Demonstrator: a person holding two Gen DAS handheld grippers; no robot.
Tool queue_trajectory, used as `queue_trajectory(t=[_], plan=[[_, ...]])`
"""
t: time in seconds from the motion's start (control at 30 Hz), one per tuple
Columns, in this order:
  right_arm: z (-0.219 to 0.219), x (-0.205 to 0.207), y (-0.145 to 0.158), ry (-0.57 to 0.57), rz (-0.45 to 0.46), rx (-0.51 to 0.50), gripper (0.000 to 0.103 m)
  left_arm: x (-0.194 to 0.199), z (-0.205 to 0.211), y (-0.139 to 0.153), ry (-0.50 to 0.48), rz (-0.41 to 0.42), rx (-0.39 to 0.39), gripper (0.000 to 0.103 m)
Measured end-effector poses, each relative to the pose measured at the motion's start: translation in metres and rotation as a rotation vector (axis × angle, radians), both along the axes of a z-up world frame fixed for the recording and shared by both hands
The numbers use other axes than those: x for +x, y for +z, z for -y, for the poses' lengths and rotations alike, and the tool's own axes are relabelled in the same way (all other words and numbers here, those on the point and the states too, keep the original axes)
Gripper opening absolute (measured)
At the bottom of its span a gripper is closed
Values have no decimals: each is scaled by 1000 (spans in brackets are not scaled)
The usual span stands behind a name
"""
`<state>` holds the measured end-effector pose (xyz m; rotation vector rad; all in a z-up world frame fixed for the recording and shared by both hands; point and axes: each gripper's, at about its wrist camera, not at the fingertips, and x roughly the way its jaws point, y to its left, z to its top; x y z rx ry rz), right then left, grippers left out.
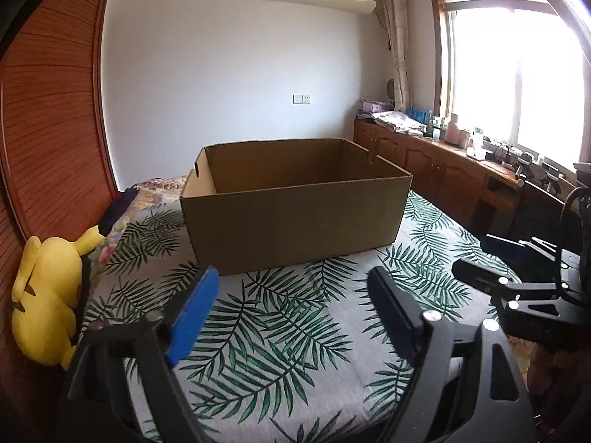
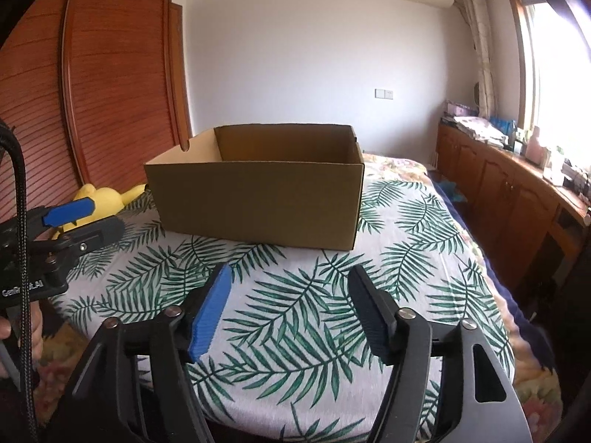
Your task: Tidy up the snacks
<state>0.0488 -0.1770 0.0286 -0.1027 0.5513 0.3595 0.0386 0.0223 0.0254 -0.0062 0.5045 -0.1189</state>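
Note:
An open brown cardboard box stands on a bed with a palm-leaf cover; it also shows in the right wrist view. Its inside is mostly hidden by the near wall. No snacks are in view. My left gripper is open and empty, a little in front of the box. My right gripper is open and empty, also in front of the box. The right gripper shows at the right of the left wrist view, and the left gripper at the left of the right wrist view.
A yellow plush toy lies at the bed's left edge by a wooden wardrobe. A low wooden cabinet with clutter runs along the window wall on the right. Folded floral bedding lies behind the box.

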Motion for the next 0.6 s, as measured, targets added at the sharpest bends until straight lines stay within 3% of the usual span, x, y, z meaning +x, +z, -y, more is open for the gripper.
queue_trajectory(t=[0.13, 0.23, 0.6], plan=[[3, -10, 8, 0, 10, 25, 87, -15, -2, 12, 16, 19, -7, 91], [6, -18, 15, -3, 23, 30, 91, -25, -1, 22, 32, 35, -15, 95], [20, -43, 43, -27, 49, 47, 93, -62, 10, 44, 104, 74, 32, 98]])
